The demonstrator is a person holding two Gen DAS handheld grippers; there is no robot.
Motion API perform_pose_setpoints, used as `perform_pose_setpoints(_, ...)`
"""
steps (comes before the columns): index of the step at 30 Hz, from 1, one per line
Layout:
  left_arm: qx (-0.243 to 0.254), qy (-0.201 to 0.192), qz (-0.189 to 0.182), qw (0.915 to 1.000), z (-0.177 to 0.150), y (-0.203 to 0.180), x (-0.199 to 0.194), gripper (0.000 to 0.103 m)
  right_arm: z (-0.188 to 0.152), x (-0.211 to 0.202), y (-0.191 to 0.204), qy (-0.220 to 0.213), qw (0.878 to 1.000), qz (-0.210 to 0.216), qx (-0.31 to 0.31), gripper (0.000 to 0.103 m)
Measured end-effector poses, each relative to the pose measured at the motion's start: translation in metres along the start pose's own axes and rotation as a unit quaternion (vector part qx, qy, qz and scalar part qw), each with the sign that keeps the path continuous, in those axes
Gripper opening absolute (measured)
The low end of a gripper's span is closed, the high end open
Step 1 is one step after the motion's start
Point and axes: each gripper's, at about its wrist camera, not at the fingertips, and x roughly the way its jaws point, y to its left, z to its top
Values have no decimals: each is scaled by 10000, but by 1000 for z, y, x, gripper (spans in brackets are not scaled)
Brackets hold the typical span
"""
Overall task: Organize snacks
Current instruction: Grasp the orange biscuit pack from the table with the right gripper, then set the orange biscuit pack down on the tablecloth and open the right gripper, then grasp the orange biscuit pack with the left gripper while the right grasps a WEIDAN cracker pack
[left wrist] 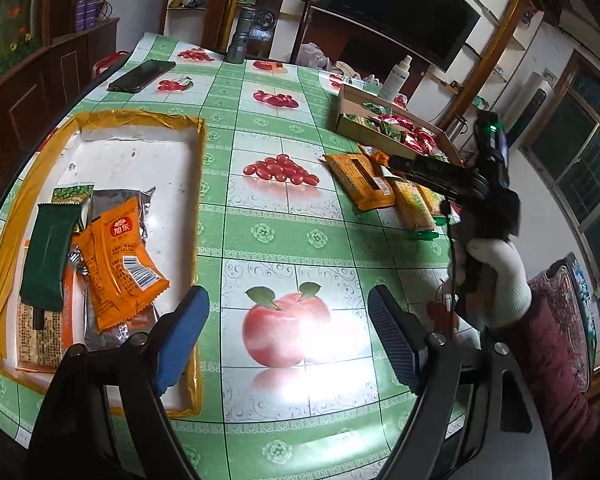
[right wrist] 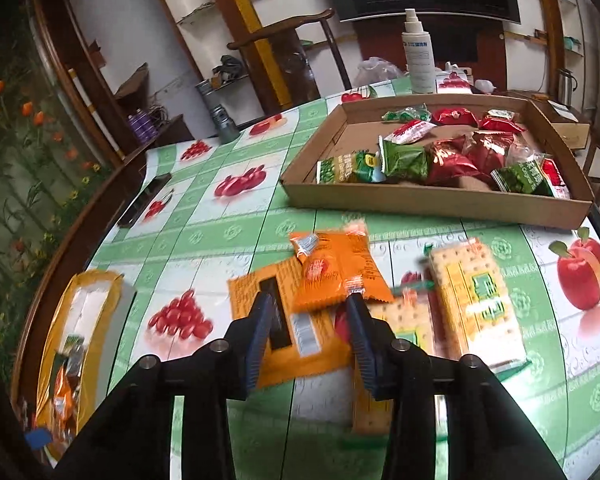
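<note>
Looking from the left wrist, the left tongs (left wrist: pixel 288 332) hang wide open with nothing between them, above the surface (left wrist: pixel 268 208) and its apple print. Just left of them lies the yellow-rimmed tray (left wrist: pixel 140 120), its near corner under the left finger; in it sit an orange snack packet (left wrist: pixel 124 260), a dark green packet (left wrist: pixel 46 256), a silvery wrapper and a cracker pack. Across the surface, the cardboard box (left wrist: pixel 352 108) holds red and green packets, and loose orange packs (left wrist: pixel 360 180) lie beside the right tongs (left wrist: pixel 396 162), held by a gloved hand (left wrist: pixel 496 280).

From the right wrist, the right tongs (right wrist: pixel 308 320) stand partly open over the loose heap, grasping nothing. A small orange packet (right wrist: pixel 324 272) lies just beyond the fingertips, atop a larger orange pack (right wrist: pixel 300 344) that runs between the fingers. Cracker packs (right wrist: pixel 476 296) lie to the right. The cardboard box (right wrist: pixel 420 200) beyond holds red and green packets (right wrist: pixel 452 152).
</note>
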Motion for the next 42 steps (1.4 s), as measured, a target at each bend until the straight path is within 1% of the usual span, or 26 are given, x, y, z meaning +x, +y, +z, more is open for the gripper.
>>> perform_pose_setpoints(4,-27,-9,36,10000,-1,4,-2,82,1,20,6,125,9996,-264,-66,48)
perform_pose_setpoints(7,-91,-21,51,9999,-1,10,0,82,-8,32,8,329,9993,-130,-92,49)
perform_pose_setpoints(8,-109,-5,44,9999,-1,11,1,82,-12,36,11,390,9990,-161,-159,50)
perform_pose_setpoints(9,-118,12,40,9999,-1,11,2,82,-15,37,16,326,9990,-150,-273,49)
perform_pose_setpoints(10,-119,18,38,9999,-1,11,3,82,-18,38,20,387,9989,-12,-277,45)
perform_pose_setpoints(12,-112,1,50,9999,0,11,3,82,-23,38,24,594,9978,241,-152,44)
perform_pose_setpoints(14,-118,-22,73,9999,1,12,2,82,-34,32,34,773,9962,358,-192,44)
perform_pose_setpoints(15,-108,-23,89,9999,2,13,3,82,-40,28,38,892,9946,494,-217,44)
perform_pose_setpoints(16,-89,-22,106,9999,3,13,3,82,-48,25,43,1046,9918,685,-250,45)
perform_pose_setpoints(18,-57,-23,106,9999,3,12,3,82,-61,10,47,1349,9818,1313,-266,45)
perform_pose_setpoints(19,-41,-30,97,9999,3,11,3,82,-62,0,43,1281,9790,1577,-153,45)
perform_pose_setpoints(20,-21,-38,92,9999,3,10,3,82,-61,-17,31,1041,9787,1770,19,45)
perform_pose_setpoints(21,-10,-40,97,9999,3,10,4,82,-57,-31,19,794,9817,1727,112,48)
perform_pose_setpoints(22,-2,-34,101,9999,3,9,6,82,-54,-41,9,578,9860,1557,126,54)
perform_pose_setpoints(23,4,-21,97,10000,3,8,8,82,-49,-51,-2,306,9920,1222,86,58)
perform_pose_setpoints(24,13,3,88,10000,2,6,10,82,-45,-56,-13,134,9961,867,54,64)
perform_pose_setpoints(25,18,33,78,10000,1,4,13,82,-43,-57,-23,64,9981,608,84,65)
perform_pose_setpoints(27,49,132,59,9999,0,-2,19,82,-40,-50,-41,117,9985,446,283,65)
perform_pose_setpoints(29,141,267,101,9995,-2,-10,28,82,-38,-42,-46,117,9992,278,278,65)
perform_pose_setpoints(32,348,385,195,9985,-2,-24,40,82,-32,-21,-39,214,9996,99,125,65)
perform_pose_setpoints(35,398,484,273,9977,-3,-30,53,82,-32,0,-31,386,9989,-256,69,64)
perform_pose_setpoints(36,383,502,307,9975,-3,-30,56,82,-33,4,-30,369,9986,-378,43,64)
perform_pose_setpoints(38,355,521,376,9973,0,-29,63,82,-39,7,-27,171,9978,-637,-100,64)
perform_pose_setpoints(39,351,531,433,9970,2,-29,66,82,-41,7,-24,130,9975,-681,-157,62)
perform_pose_setpoints(40,348,537,486,9968,3,-29,70,82,-42,6,-23,111,9973,-693,-196,50)
perform_pose_setpoints(42,341,548,585,9962,6,-29,77,82,-45,3,-25,76,9983,-575,-112,50)
